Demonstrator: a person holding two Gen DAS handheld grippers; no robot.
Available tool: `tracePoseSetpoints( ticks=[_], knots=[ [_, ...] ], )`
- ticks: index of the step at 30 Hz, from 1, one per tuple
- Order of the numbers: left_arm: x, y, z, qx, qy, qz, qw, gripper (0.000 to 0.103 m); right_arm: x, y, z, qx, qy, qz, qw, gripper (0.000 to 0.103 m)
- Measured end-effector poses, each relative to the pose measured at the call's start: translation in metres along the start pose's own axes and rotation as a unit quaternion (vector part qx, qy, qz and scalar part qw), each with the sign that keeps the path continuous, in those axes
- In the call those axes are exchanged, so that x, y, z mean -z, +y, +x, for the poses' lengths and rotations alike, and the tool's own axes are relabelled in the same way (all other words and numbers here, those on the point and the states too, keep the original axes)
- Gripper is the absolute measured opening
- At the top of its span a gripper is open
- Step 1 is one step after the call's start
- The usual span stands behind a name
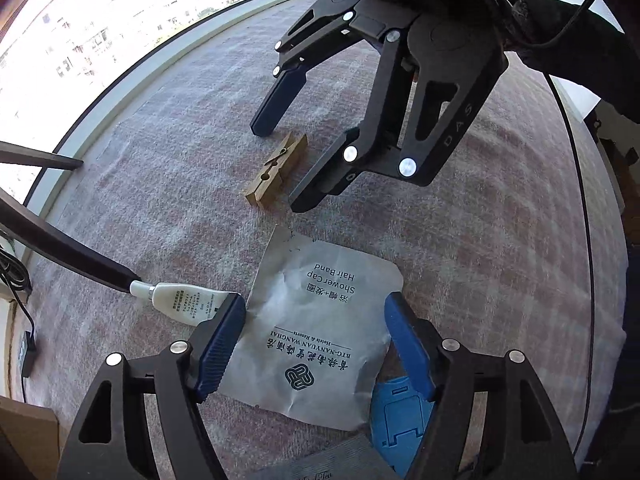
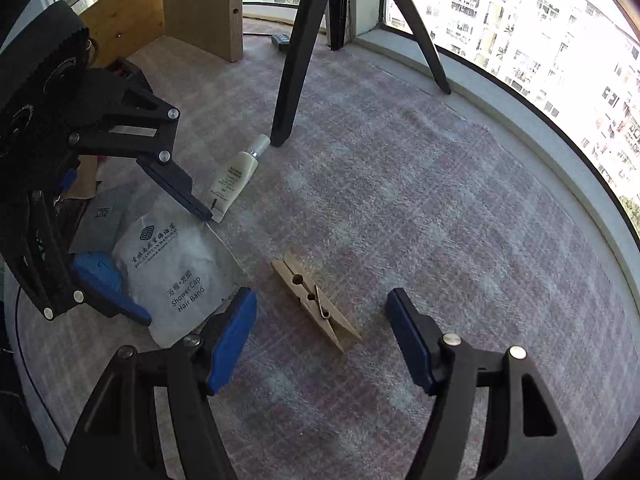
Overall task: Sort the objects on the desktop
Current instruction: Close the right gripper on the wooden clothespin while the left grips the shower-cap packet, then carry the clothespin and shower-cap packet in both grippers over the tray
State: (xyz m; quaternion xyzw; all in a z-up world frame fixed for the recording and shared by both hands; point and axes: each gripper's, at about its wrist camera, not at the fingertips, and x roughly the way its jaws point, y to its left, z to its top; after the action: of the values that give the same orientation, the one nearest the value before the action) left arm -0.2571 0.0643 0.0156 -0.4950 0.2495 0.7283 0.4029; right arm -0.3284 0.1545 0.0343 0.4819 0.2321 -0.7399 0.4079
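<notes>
The wooden clothespin (image 2: pixel 316 302) is seen between the wide-open right gripper (image 2: pixel 322 344) jaws, its long axis running from 11 to 5 o'clock. The left gripper (image 1: pixel 316 344), also wide and empty, is held over the shower cap packet (image 1: pixel 316 332).

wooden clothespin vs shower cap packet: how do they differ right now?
The wooden clothespin is tan, narrow and blocky, with a metal spring; the shower cap packet is grey, flat, crinkled and printed. The clothespin lies between the right claw fingers, the packet under the left claw. The packet overlaps a blue plastic piece; the clothespin lies alone. Both rest on the carpet, ungripped.
</notes>
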Motion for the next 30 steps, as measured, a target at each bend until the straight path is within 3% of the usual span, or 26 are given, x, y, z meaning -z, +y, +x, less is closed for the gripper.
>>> tracePoseSetpoints(
  ticks=[5, 12, 15, 17, 18, 20, 22, 24, 26, 30],
  knots=[
    [0.007, -0.005, -0.005, 0.011, 0.006, -0.002, 0.9999, 0.071, 0.001, 0.018, -0.003, 0.021, 0.014, -0.021, 0.999, 0.047],
    [0.012, -0.016, -0.012, 0.009, 0.032, 0.011, 0.9994, 0.075, -0.002, 0.029, -0.006, 0.032, 0.031, -0.025, 0.999, 0.046],
    [0.014, -0.023, -0.008, -0.012, 0.038, 0.026, 0.9989, 0.078, -0.003, 0.030, -0.007, 0.032, 0.030, -0.016, 0.999, 0.045],
    [0.012, -0.023, -0.008, -0.012, 0.037, 0.020, 0.9990, 0.077, -0.004, 0.033, -0.008, 0.035, 0.030, -0.016, 0.999, 0.039],
    [0.012, -0.021, -0.009, -0.011, 0.035, 0.015, 0.9992, 0.075, -0.005, 0.035, -0.009, 0.036, 0.029, -0.016, 0.999, 0.037],
    [0.012, -0.015, -0.012, -0.009, 0.030, 0.006, 0.9995, 0.060, -0.005, 0.035, -0.011, 0.039, 0.028, -0.007, 0.999, 0.025],
    [0.012, -0.008, -0.017, 0.002, 0.027, -0.014, 0.9995, 0.057, -0.006, 0.031, -0.014, 0.033, 0.024, 0.014, 0.999, 0.013],
    [0.012, -0.003, -0.023, 0.011, 0.020, -0.034, 0.9992, 0.053, -0.006, 0.029, -0.015, 0.026, 0.018, 0.034, 0.999, 0.013],
    [0.011, -0.002, -0.031, 0.011, 0.004, -0.050, 0.9987, 0.039, -0.005, 0.031, -0.017, 0.027, 0.014, 0.044, 0.999, 0.013],
    [0.012, -0.003, -0.051, -0.013, -0.021, -0.072, 0.9971, 0.023, -0.004, 0.038, -0.024, 0.027, 0.004, 0.067, 0.997, 0.013]
  ],
)
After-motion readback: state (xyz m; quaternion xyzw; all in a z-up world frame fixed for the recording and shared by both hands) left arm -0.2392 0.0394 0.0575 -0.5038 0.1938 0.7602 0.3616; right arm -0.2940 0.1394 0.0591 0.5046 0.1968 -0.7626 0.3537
